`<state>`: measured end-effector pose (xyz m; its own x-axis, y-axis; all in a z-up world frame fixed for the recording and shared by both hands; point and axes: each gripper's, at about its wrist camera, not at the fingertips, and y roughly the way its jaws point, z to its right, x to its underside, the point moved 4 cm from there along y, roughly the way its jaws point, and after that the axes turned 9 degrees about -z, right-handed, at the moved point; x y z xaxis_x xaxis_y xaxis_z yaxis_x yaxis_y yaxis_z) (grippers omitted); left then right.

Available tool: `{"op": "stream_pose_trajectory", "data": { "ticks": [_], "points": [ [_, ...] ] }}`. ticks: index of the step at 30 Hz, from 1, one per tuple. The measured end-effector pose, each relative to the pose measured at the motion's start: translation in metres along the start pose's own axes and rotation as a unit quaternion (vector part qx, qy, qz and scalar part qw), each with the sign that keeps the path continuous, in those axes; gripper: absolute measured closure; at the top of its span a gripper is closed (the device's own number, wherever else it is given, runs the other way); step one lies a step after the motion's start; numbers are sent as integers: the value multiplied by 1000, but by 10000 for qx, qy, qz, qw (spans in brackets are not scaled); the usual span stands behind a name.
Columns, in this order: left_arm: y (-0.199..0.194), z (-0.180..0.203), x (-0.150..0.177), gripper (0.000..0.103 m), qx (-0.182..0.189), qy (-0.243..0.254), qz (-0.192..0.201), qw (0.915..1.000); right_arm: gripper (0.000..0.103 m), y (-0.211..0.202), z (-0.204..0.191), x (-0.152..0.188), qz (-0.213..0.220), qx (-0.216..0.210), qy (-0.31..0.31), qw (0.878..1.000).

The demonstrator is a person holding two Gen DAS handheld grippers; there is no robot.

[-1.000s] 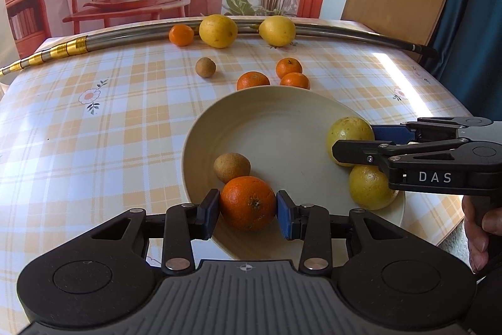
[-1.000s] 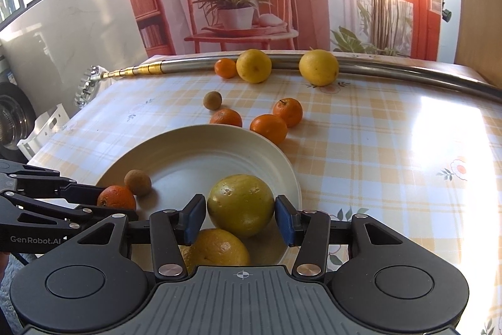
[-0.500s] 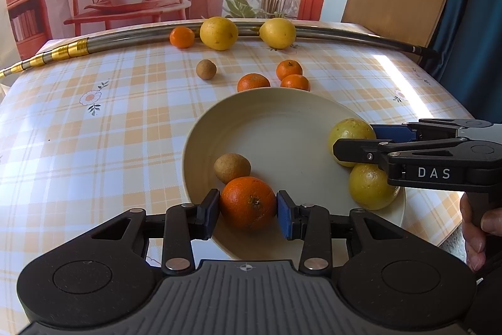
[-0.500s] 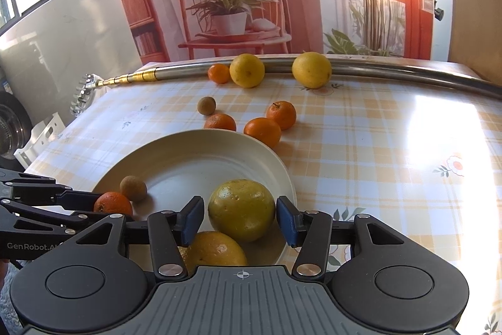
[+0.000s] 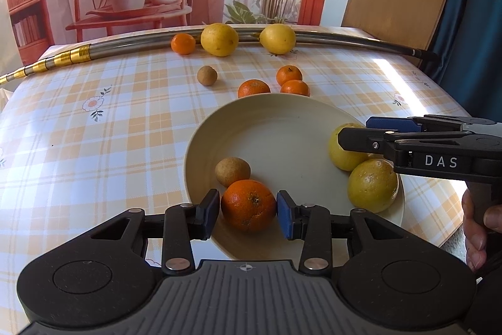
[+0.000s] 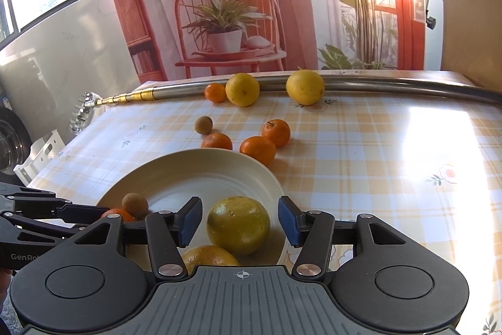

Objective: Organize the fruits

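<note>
A cream plate (image 5: 282, 134) lies on the checked tablecloth. My left gripper (image 5: 248, 212) is shut on an orange (image 5: 248, 205) that rests at the plate's near rim, its pads touching both sides. A small brown fruit (image 5: 232, 171) sits just behind the orange. My right gripper (image 6: 240, 223) stands open around a yellow-green lemon (image 6: 238, 225) lying in the plate, with a gap on each side. A second yellow fruit (image 6: 208, 255) lies beside it, nearer the camera. In the left wrist view the right gripper (image 5: 373, 132) reaches in from the right over the lemon (image 5: 345, 153).
Three oranges (image 5: 254, 88) lie just beyond the plate's far rim, with another small brown fruit (image 5: 207, 75) left of them. Two lemons (image 5: 219, 39) and a small orange (image 5: 183, 43) rest against a metal pole (image 5: 125, 47) at the table's back. A hand (image 5: 477, 228) holds the right gripper.
The right gripper's pads have spread apart and let go of the lemon, which now sits free in the plate. The left gripper and its orange have hardly moved.
</note>
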<state>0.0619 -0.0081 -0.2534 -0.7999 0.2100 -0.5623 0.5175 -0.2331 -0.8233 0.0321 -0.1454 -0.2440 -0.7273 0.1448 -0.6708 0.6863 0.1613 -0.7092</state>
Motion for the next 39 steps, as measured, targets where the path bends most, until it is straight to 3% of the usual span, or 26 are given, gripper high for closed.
{"op": "stream_pose_trajectory", "data": {
  "ticks": [17, 19, 39],
  "points": [
    [-12, -2, -6, 60, -126, 73, 289, 9995, 53, -8, 3, -6, 155, 75, 34, 9998],
    [-17, -4, -10, 54, -199, 61, 383, 9990, 53, -10, 5, -10, 212, 95, 51, 9997],
    [-64, -41, -68, 51, -475, -285, 1060, 9928, 53, -35, 31, -100, 1070, 200, 18, 9941]
  ]
}}
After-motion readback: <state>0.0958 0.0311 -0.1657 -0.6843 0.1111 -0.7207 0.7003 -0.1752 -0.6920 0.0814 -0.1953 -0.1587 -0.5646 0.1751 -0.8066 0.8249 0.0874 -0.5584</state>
